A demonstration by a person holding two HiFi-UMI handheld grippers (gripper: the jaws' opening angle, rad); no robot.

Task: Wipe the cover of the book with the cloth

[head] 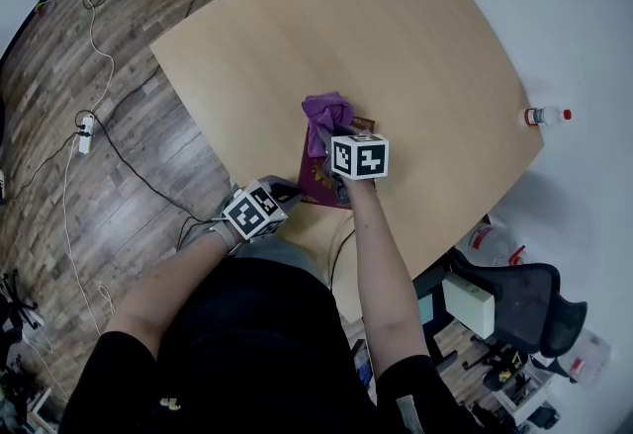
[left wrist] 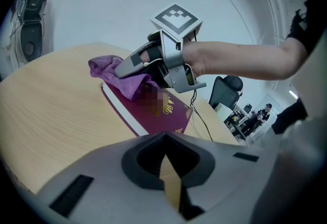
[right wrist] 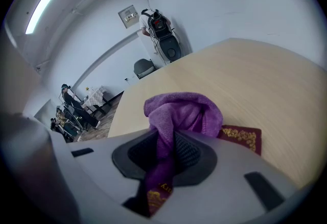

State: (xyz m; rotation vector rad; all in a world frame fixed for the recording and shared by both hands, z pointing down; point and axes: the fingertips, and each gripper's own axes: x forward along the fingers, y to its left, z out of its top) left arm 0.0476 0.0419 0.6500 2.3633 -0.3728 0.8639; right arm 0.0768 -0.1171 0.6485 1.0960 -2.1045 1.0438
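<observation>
The maroon book [head: 316,187] lies on the near side of the wooden table [head: 396,46], close to the person. The purple cloth [head: 326,114] is bunched over the book's far end. The right gripper [right wrist: 162,154] pinches a fold of the cloth between its jaws and holds it down on the cover. The left gripper [left wrist: 164,139] sits at the book's near left corner with its jaws pressed together on nothing. A small bottle [head: 546,116] stands far right.

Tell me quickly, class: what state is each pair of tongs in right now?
Left tongs: closed, nothing between them.
Right tongs: closed on the purple cloth.
</observation>
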